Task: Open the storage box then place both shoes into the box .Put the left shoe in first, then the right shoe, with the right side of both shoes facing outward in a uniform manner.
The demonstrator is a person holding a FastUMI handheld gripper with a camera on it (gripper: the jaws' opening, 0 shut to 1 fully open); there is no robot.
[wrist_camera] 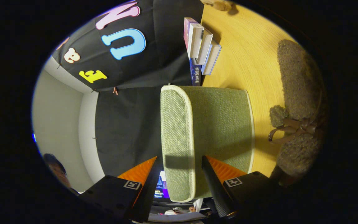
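Two things could bite here, I reckon. The camera is rolled sideways, so the wooden yellow tabletop (247, 59) runs up one side, and the green woven-fabric storage box with the pale trim (210, 124) sits right ahead of the gripper (179, 174). Its lid edge reaches in between the fingers, which are spread wide and released, not pinching anything as far as I can see. One fingertip (208, 169) overlaps the fabric, though whether it actually touches is hard to call.

Risk one: close on soft fabric with a shallow bite and the lid slips out, or the whole light box drags along the table. Risk two: the fuzzy brown shoe with the leather bow (300, 121) lies just beyond the box, so a shoved box could knock it. The stack of books (201, 46) stands further off.
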